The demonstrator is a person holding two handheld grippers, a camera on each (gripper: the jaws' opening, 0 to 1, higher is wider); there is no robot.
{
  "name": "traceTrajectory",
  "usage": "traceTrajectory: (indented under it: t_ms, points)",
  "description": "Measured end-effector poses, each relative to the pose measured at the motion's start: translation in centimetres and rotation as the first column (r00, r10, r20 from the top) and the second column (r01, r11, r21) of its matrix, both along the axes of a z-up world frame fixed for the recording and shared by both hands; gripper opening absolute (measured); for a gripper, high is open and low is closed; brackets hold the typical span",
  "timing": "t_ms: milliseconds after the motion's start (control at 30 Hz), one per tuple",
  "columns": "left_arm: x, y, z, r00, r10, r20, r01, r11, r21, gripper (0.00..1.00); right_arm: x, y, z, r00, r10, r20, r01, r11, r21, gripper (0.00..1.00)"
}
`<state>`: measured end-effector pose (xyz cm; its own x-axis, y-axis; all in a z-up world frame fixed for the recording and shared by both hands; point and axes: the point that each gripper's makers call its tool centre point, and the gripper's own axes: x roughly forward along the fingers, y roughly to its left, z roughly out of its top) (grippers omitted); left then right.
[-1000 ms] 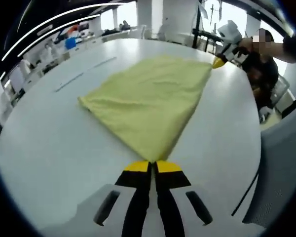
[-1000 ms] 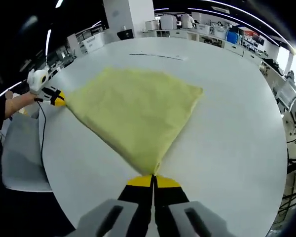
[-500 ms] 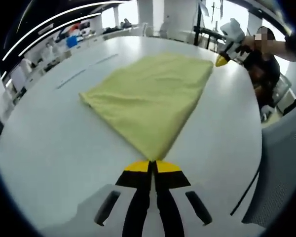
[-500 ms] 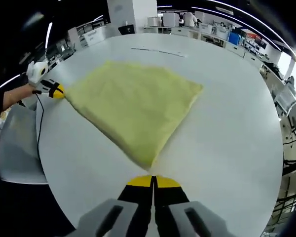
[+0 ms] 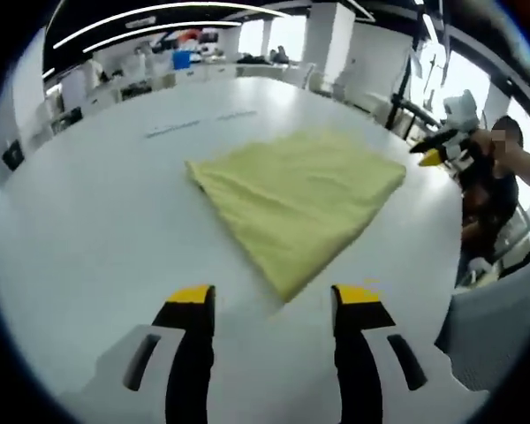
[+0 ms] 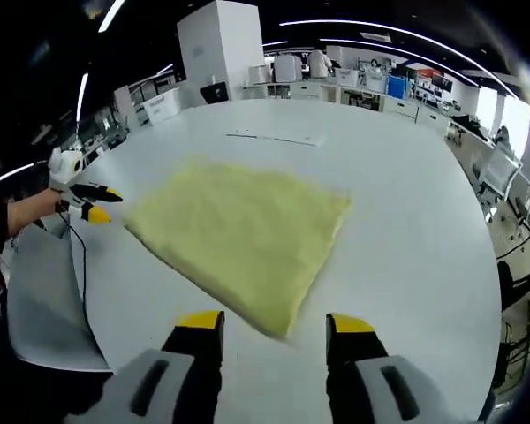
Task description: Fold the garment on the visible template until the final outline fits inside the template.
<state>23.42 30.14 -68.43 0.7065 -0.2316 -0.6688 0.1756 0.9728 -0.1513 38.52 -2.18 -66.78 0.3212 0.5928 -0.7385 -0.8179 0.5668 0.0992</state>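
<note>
A folded yellow garment (image 5: 300, 199) lies flat on the round white table (image 5: 97, 230), one corner pointing at my left gripper (image 5: 274, 296). That gripper is open and holds nothing, its jaws standing just short of the corner. In the right gripper view the same garment (image 6: 243, 234) has a corner near my right gripper (image 6: 274, 322), which is also open and empty. Across the cloth each gripper shows in the other's view, held in a person's hand: the right gripper (image 5: 435, 156) and the left gripper (image 6: 93, 203). A thin marked line (image 6: 274, 137) runs on the table beyond the garment.
A grey chair (image 5: 495, 344) stands at the table's edge beside the person (image 5: 490, 177); it appears as the chair (image 6: 40, 300) in the right gripper view. Desks and office equipment (image 6: 336, 71) stand far behind the table. The table edge (image 6: 490, 291) curves close by.
Both grippers were shut on opposite corners of the garment. They have opened, let go and drawn back a little, and the cloth now lies free on the table.
</note>
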Motion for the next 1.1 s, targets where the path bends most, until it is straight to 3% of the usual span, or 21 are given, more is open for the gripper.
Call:
traceTrajectory:
  t_ms: [233,400,500,667,800,1100]
  points:
    - [0.3,-1.0,3.5,0.998,0.036,0.056,-0.033,0.998,-0.05,0.79,-0.9,0.9,2.8,1.0,-0.002,0.025,0.001,0.999,0.045,0.71]
    - [-0.3,-1.7,5.6,0.996,0.03,0.088,-0.026,0.998,-0.05,0.92,-2.2,0.9,4.5,0.999,-0.003,0.036,0.001,0.999,0.054,0.85]
    - [-1.1,-2.7,6.9,0.995,0.006,0.095,0.001,0.997,-0.071,1.0,-3.0,1.0,5.9,0.997,0.018,0.08,-0.024,0.997,0.078,0.92]
    - [-2.5,-3.3,8.6,0.993,0.002,0.12,0.007,0.998,-0.07,1.0,-4.3,0.9,7.3,0.993,0.016,0.113,-0.029,0.994,0.109,0.99]
    - [-3.6,-3.1,9.7,0.989,0.025,0.146,-0.014,0.997,-0.075,1.0,-5.5,0.6,7.7,0.996,-0.005,0.09,-0.007,0.991,0.133,0.99]
    - [-6.0,-1.9,10.4,0.981,0.097,0.17,-0.082,0.992,-0.097,1.0,-7.3,0.2,8.1,0.993,-0.017,0.114,0.0,0.989,0.148,1.0]
